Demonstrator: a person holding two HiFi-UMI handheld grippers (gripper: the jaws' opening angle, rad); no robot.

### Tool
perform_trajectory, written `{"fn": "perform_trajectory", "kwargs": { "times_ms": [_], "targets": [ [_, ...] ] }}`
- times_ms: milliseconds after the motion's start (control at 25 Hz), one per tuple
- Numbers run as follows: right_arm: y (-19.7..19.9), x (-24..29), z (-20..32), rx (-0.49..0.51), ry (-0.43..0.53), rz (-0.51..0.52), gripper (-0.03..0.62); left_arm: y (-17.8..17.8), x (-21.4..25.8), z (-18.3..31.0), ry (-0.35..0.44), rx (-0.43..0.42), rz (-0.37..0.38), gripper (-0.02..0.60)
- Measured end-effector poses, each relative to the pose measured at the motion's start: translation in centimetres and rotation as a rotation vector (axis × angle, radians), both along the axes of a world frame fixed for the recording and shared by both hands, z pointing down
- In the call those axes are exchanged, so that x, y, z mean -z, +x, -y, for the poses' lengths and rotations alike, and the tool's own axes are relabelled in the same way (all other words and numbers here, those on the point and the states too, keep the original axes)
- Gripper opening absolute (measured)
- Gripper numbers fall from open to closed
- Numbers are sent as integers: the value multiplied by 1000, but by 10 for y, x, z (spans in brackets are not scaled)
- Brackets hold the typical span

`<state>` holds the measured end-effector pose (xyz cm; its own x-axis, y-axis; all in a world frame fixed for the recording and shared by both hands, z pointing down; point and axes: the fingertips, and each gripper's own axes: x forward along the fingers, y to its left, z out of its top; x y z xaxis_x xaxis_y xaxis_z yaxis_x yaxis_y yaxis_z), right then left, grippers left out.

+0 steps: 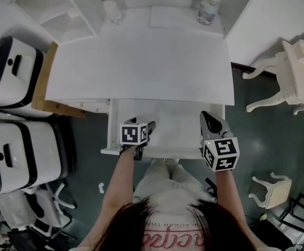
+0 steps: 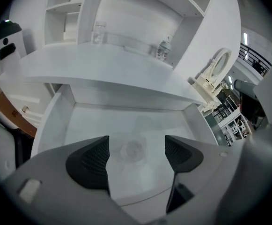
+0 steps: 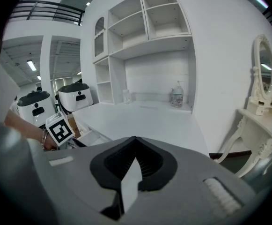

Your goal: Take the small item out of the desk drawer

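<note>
The left forearm (image 1: 121, 179) reaches forward from the near edge of the scene and angles down. It carries the left gripper (image 1: 147, 129) nose-down into the open drawer (image 1: 180, 116) on its left side. The gripper's marker cube (image 1: 133, 134) sits just above the drawer's near front panel. In the left gripper view its dark ribbed fingers (image 2: 91, 161) stand wide apart and grip nothing.

The small item (image 2: 132, 150) lies flat on the white drawer floor, showing in the gap between the fingers. Neither pad touches it. It is a small round disc, pale and half see-through with a faint inner ring, and it barely stands out from the white floor. The head view does not show it, as the left gripper covers that spot.

The right gripper (image 1: 213, 123) is held out over the drawer's near right corner. It points toward the far side and tilts only gently downward over the counter (image 1: 141, 61). Its fingers (image 3: 147, 163) are pressed together tip to tip with nothing between them, and it touches neither the drawer nor the counter.

The drawer hangs open below the near edge of the white counter. At the far right of the counter, against the shelving, stands a clear bottle (image 1: 206, 10).
</note>
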<state>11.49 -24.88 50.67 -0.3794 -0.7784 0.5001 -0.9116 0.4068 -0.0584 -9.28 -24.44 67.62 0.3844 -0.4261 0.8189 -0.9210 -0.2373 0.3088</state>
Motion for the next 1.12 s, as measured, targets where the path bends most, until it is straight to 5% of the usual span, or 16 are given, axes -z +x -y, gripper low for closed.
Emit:
{"fn": "perform_trajectory", "kwargs": {
  "times_ms": [480, 680, 840, 1120],
  "targets": [
    [-2, -5, -4, 6, -22, -17, 2, 14, -44, -6, -100, -78, 62, 359],
    [3, -9, -8, 2, -36, -32, 2, 12, -56, -2, -117, -39, 66, 340],
    [5, -12, -10, 8, -45, -41, 2, 8, -61, 0, -126, -6, 85, 218],
    [1, -14, -9, 28, -47, -41, 2, 8, -62, -2, -129, -39, 113, 196]
  ]
}}
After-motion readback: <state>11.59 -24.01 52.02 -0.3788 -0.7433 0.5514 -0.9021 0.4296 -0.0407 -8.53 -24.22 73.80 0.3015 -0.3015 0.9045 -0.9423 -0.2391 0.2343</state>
